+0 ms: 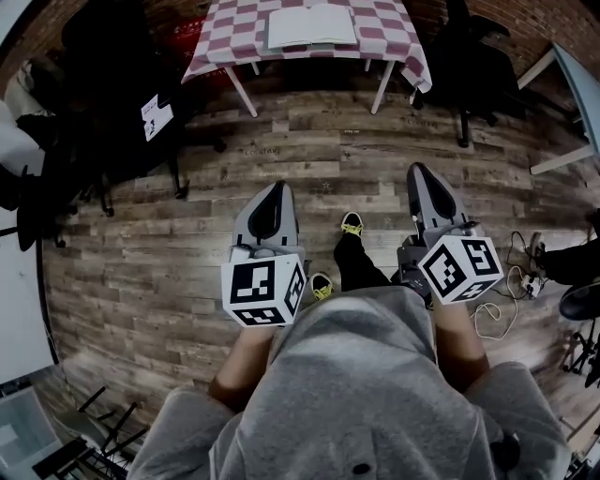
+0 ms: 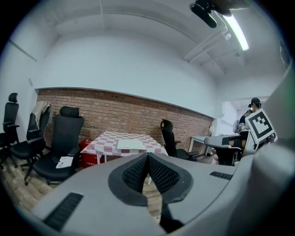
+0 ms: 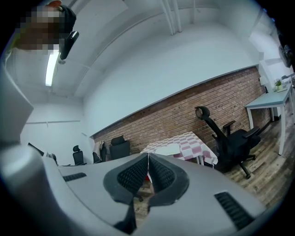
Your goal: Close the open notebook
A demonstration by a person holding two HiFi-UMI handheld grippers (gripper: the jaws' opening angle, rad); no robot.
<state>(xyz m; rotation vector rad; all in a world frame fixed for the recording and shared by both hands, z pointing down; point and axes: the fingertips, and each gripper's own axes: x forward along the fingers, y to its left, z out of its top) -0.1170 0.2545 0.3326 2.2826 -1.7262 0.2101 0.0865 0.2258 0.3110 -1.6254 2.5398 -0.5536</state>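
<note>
Fingers (image 2: 137, 174) of our left gripper (image 1: 277, 187) are pressed together with nothing between them, and our right gripper (image 1: 418, 171) is closed and empty too. We hold both side by side over the wooden floor (image 1: 309, 141), well apart from the notebook (image 1: 311, 25). It lies open on the checked table (image 1: 394, 33) at the far side, with a black office chair (image 1: 469, 56) to its right.

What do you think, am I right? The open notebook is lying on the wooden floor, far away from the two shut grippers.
Not quite. The open notebook is lying on the checkered table, not on the wooden floor; the head view shows it. The rest holds: it is far away from the left gripper and the right gripper, both shut.
</note>
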